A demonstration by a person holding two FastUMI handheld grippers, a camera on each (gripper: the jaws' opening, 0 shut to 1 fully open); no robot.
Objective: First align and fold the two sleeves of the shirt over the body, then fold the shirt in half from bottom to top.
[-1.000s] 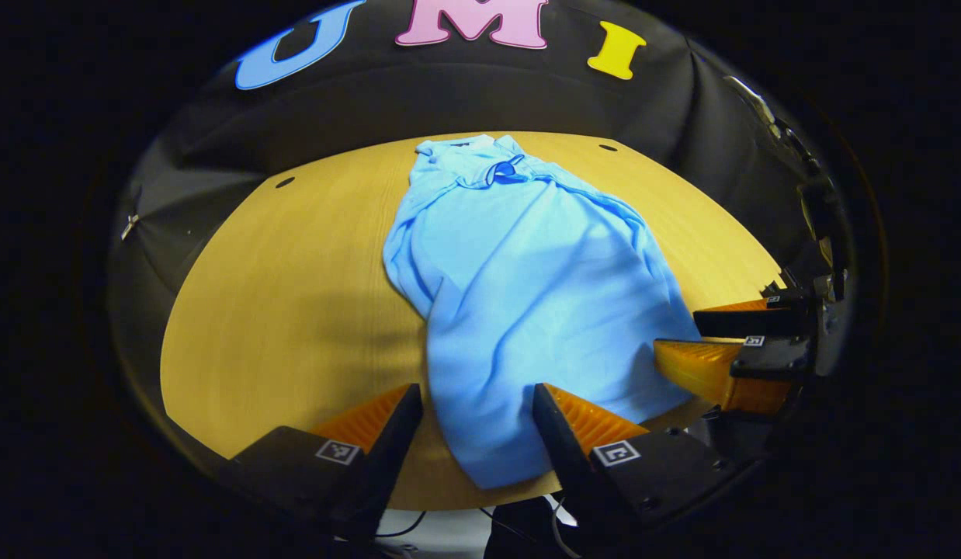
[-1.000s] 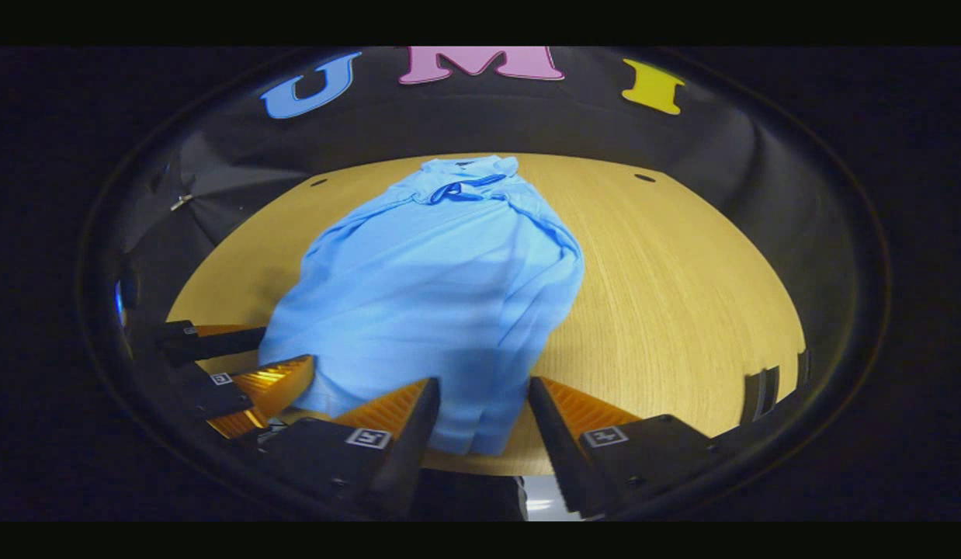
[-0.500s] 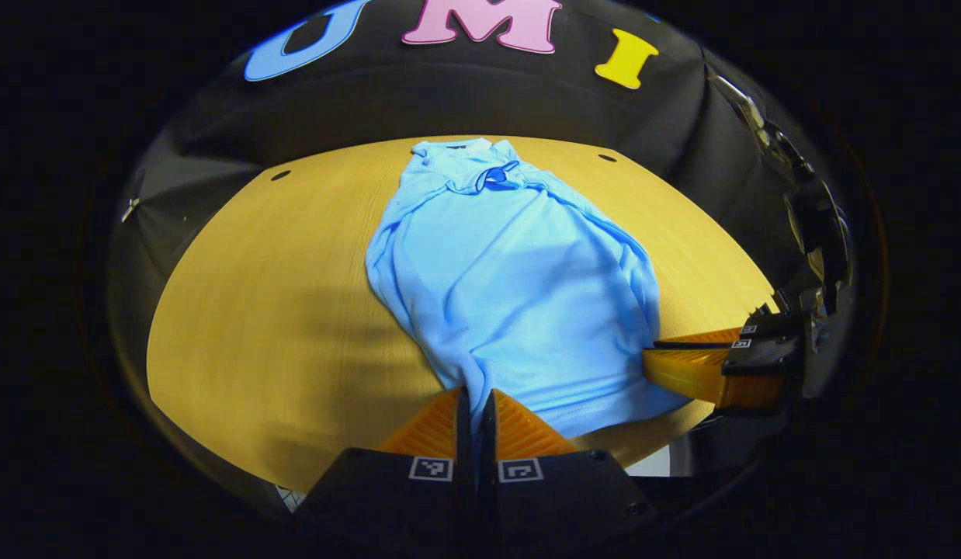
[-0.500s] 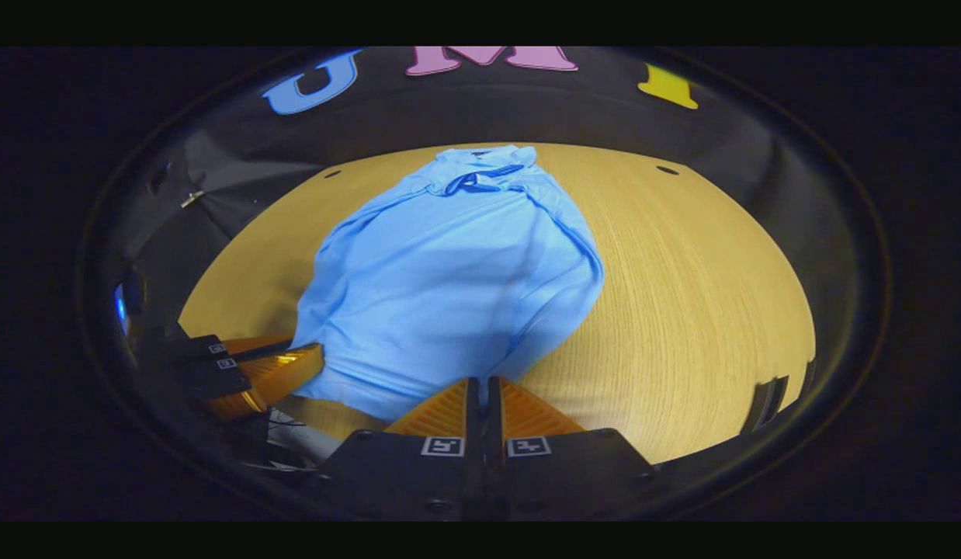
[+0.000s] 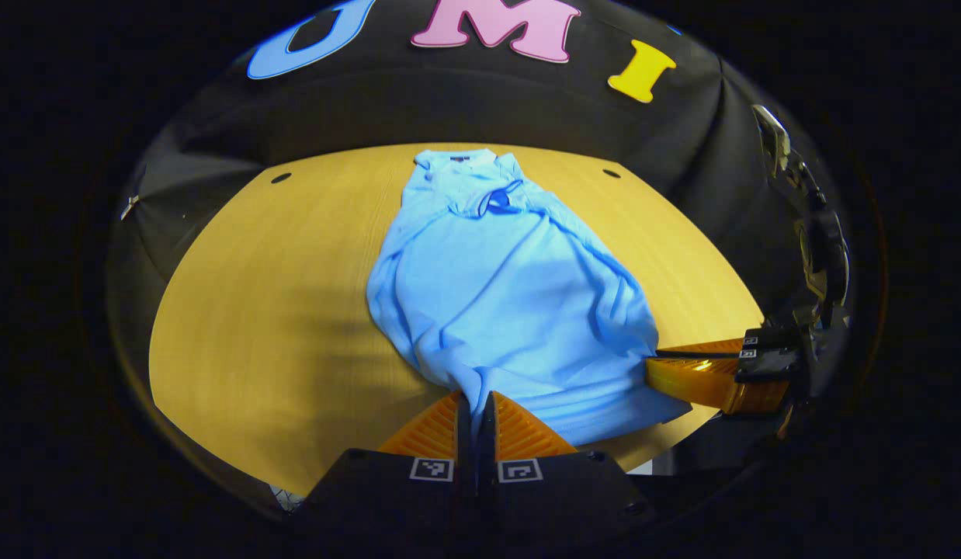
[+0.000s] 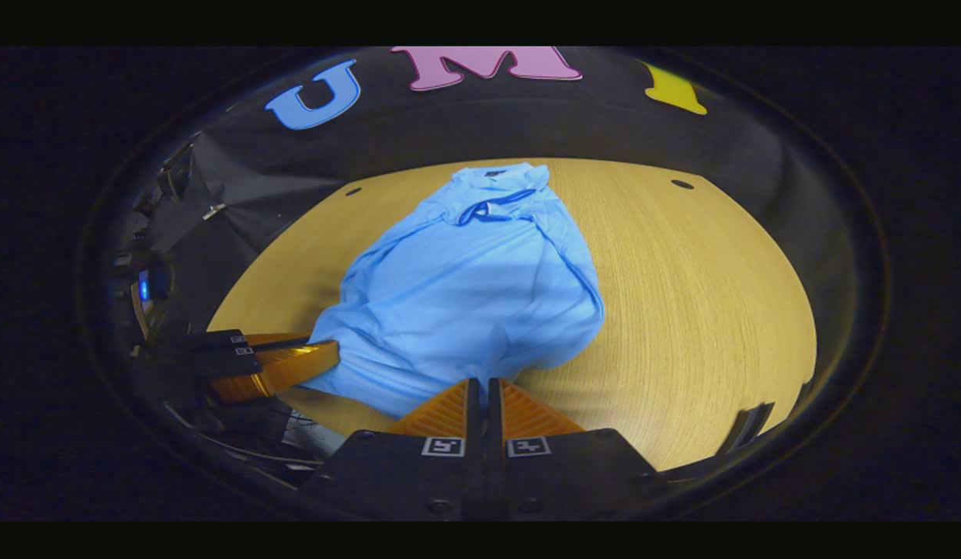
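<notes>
A light blue shirt [image 5: 511,295] lies on the wooden table [image 5: 255,310], collar at the far end, both sleeves folded over the body. My left gripper [image 5: 474,397] is shut on the shirt's bottom hem near its left corner, and the cloth bunches up toward it. In the right gripper view my right gripper [image 6: 480,383] is shut on the hem of the shirt [image 6: 480,287] near the right corner. The right gripper [image 5: 667,365] also shows at the right of the left gripper view, and the left gripper [image 6: 325,353] at the left of the right gripper view.
The table [image 6: 698,310] has bare wood on both sides of the shirt. Two small dark holes [image 5: 281,178] [image 5: 611,173] mark its far corners. Black cloth walls close the booth behind and beside it. The near table edge runs just under both grippers.
Both grippers went from open around the hem to shut on it. Since then the hem has lifted and moved a little toward the collar, bunching the lower cloth.
</notes>
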